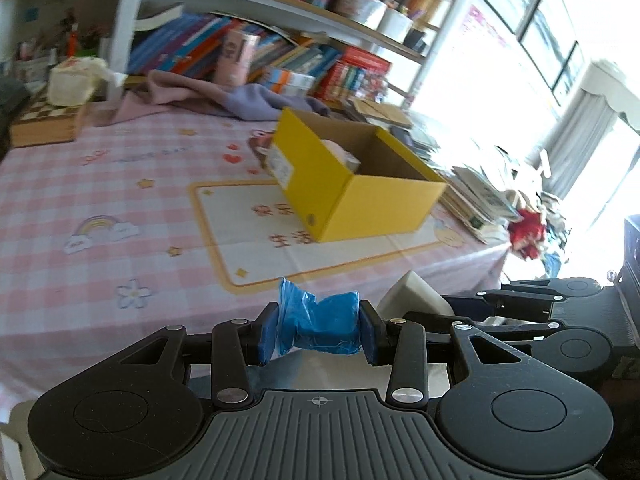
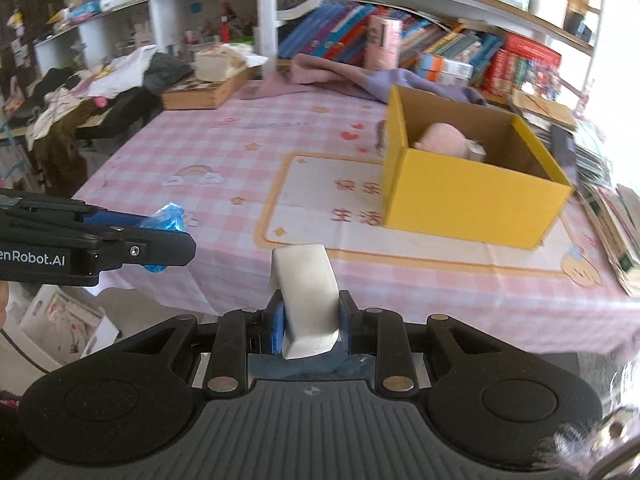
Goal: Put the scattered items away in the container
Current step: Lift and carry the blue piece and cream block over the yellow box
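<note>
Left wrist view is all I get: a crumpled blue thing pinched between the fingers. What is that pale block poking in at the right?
Observer: The white block is clamped upright in the right gripper, near the table's front edge.
Operator: Is the yellow box empty? I see only a pale sliver inside.
Observer: No; the right wrist view shows a pink plush toy lying inside the yellow box.
Operator: Anything left of the table?
Observer: Yes, a heap of clothes beyond its left edge.
Operator: And my blue thing?
Observer: From the side, the blue plastic bag sticks out past the left gripper.
</note>
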{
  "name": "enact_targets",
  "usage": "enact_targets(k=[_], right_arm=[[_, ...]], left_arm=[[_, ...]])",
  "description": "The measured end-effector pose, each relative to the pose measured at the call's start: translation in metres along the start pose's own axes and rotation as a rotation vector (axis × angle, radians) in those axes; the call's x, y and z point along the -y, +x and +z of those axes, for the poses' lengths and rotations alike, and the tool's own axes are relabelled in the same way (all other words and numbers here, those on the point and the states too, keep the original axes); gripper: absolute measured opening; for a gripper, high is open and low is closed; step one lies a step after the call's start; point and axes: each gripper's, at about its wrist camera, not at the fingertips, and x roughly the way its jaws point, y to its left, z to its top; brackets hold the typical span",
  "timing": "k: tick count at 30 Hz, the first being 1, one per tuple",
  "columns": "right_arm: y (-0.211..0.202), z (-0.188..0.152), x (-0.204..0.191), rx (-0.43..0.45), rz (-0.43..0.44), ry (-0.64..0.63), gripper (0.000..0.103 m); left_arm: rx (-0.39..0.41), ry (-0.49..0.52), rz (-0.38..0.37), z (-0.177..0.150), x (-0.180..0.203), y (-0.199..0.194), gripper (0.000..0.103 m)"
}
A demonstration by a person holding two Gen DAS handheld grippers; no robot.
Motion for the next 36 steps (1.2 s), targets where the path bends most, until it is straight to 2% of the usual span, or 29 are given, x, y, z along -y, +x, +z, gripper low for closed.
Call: enact_targets(k=[15, 25, 36], right_arm=[[-0.025, -0.029, 0.061, -0.002, -0.103, 0.12, 0.024], [-0.025, -0.029, 0.106, 0.0, -0.132, 0.205, 0.024], [-0.012, -0.025, 0.138, -0.021, -0.125, 0.214, 0.024]], left_arm=[[-0.058, 0.093, -0.111, 0.009, 0.059, 0.047, 0.039], [-0.096, 0.174, -0.134, 0.025, 0.092, 0.08, 0.039], [-0.12, 0.177, -0.132, 0.038, 0.105, 0.113, 0.039]])
